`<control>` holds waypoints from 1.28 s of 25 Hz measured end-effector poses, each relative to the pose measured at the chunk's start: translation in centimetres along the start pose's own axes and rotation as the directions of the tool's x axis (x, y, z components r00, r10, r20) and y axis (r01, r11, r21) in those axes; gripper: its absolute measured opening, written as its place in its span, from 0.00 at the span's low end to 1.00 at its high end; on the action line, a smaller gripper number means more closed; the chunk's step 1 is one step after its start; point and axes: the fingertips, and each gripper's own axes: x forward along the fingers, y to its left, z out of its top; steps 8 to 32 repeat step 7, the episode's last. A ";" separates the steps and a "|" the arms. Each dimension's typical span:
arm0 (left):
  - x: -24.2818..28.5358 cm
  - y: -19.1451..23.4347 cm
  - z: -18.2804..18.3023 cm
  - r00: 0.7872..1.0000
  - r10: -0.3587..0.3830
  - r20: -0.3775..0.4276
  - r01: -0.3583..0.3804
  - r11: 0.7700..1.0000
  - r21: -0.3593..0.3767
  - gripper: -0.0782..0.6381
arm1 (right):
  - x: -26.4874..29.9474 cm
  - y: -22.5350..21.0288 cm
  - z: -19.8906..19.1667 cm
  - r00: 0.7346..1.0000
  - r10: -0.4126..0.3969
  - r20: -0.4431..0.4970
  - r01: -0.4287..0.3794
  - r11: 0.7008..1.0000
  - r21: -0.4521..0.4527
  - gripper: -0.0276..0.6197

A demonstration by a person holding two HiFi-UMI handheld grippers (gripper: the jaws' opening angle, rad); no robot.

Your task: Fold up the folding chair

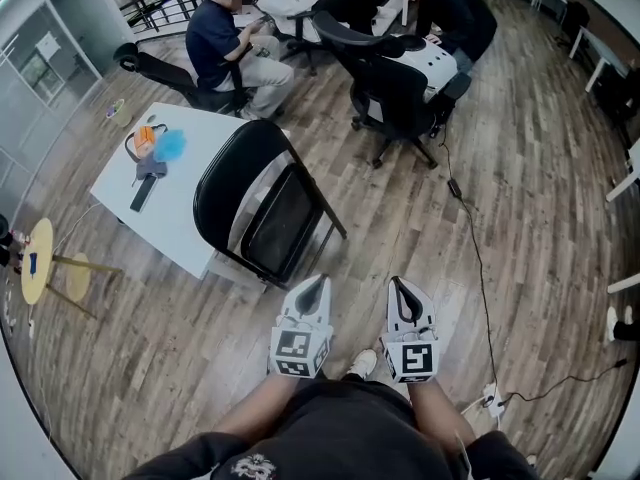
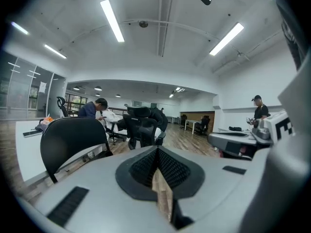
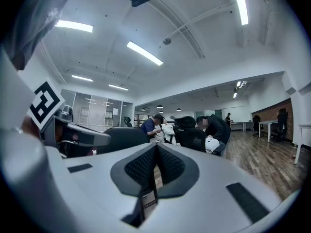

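Currently on hand, item by item.

Left gripper (image 1: 311, 290): grey moulded shell, black ribbed pads, jaws pressed together with nothing between them. It is held low in front of my body, well apart from the chair.

Right gripper (image 1: 402, 293): same make, jaws likewise closed and empty. It sits just right of the left one, with its marker cube facing up.

Folding chair (image 1: 235, 173): rounded black padded backrest, rectangular black seat in a thin dark metal frame. It stands unfolded, far and left of both grippers, against the near right edge of the white table (image 1: 170, 208).

White table: smooth, flat, rectangular top. On it lie an orange rounded object (image 1: 145, 138), a blue fluffy one (image 1: 170, 145) beside it, and a dark slim tool (image 1: 148, 180).

Office chair (image 1: 395, 93): black, on castors, farther off to the right.

Floor (image 1: 500, 198): wood-grain planks, with a thin black cable (image 1: 478, 258) trailing across them on the right.

Round yellow stool (image 1: 37, 260): far left.
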 end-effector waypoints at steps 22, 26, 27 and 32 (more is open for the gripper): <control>-0.4 -0.8 -0.1 1.000 0.000 0.009 0.000 0.999 0.033 0.12 | 0.0 -0.1 0.2 1.000 -0.001 0.014 0.001 1.000 -0.002 0.06; -0.4 -0.8 -0.1 1.000 0.000 0.009 0.000 0.999 0.033 0.12 | 0.0 -0.1 0.2 1.000 -0.001 0.014 0.001 1.000 -0.002 0.06; -0.4 -0.8 -0.1 1.000 0.000 0.009 0.000 0.999 0.033 0.12 | 0.0 -0.1 0.2 1.000 -0.001 0.014 0.001 1.000 -0.002 0.06; -0.4 -0.8 -0.1 1.000 0.000 0.009 0.000 0.999 0.033 0.12 | 0.0 -0.1 0.2 1.000 -0.001 0.014 0.001 1.000 -0.002 0.06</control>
